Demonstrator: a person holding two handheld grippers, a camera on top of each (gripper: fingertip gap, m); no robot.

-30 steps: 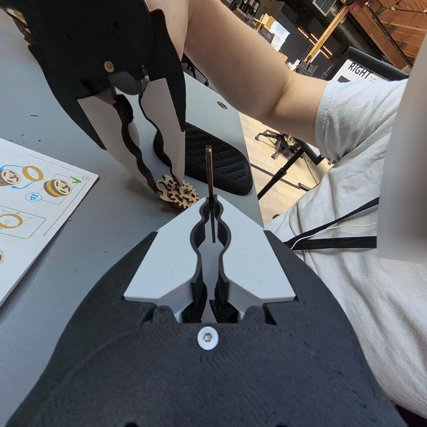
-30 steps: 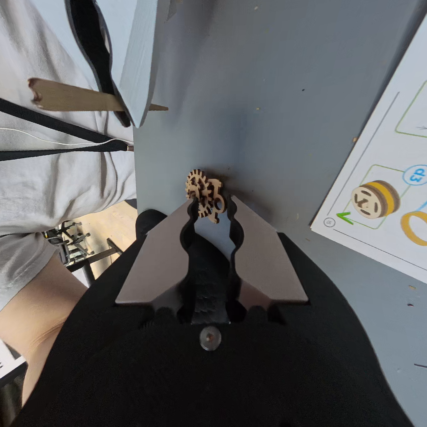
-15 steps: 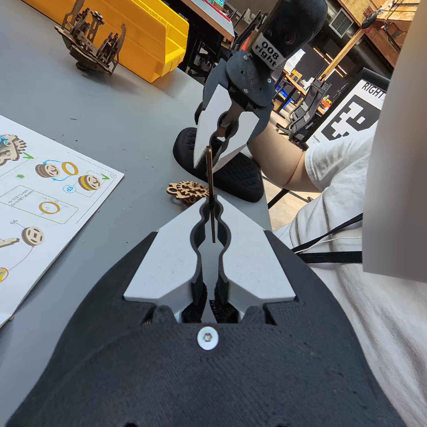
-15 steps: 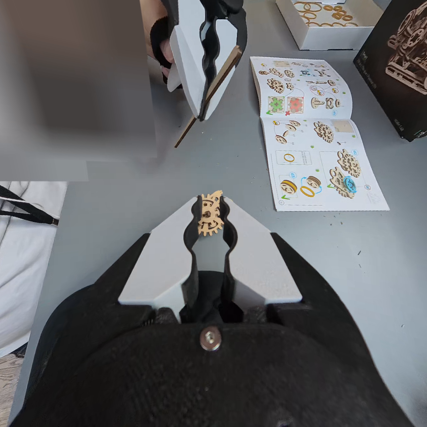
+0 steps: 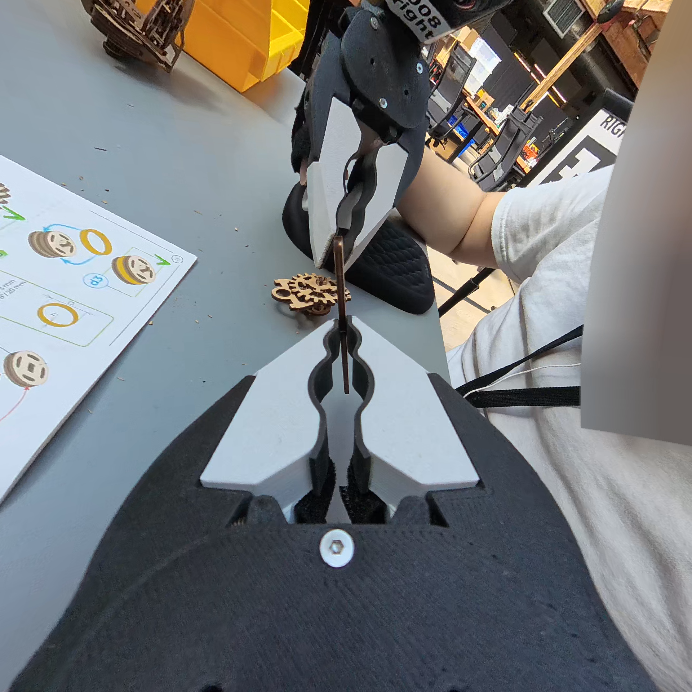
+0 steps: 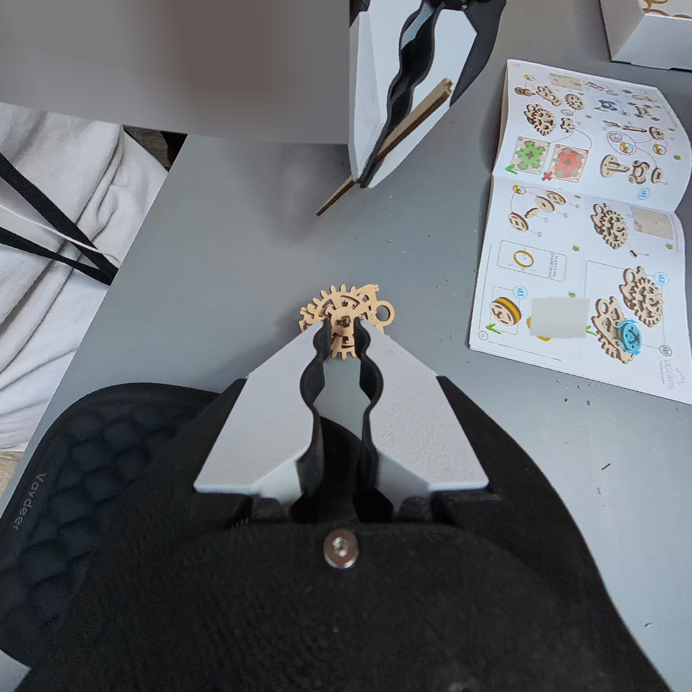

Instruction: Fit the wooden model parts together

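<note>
**Strip in one tool, gear cluster under the other, nothing mated**

I start with the flat grey worktop (image 6: 232, 232), which carries everything I work on. On it lies the open white instruction booklet with coloured assembly drawings (image 6: 584, 224); beyond it, in the left wrist view, sit a yellow plastic bin (image 5: 239, 41) and a dark, already built wooden model (image 5: 138, 26). A black textured pad (image 5: 389, 266) lies at the worktop's near edge.

My left tool (image 5: 343, 322) is clamped on a thin, flat, brown wooden strip (image 5: 341, 284), gripped near its middle so both ends stick out, held clear of the surface. My right tool (image 6: 342, 329) hangs just over the small pale wooden cluster of laser-cut gears with a loop at one side (image 6: 346, 318), which lies flat on the worktop beside the pad. Its jaws stand parted, one at each side of the cluster's hub, and I cannot tell whether they touch it; in the left wrist view the tips look to be above it.

My judgement is that the parts are not yet joined. The risks from here:

- If I close the right tool off-centre on the hub, the light cluster may skid or flip.
- Squeezing on the teeth could snap the thin wood.
- The strip is held on a narrow bite, so it may pivot in the pads when pressed into a slot.
- Misaligned pushing could split the strip's tip.
</note>
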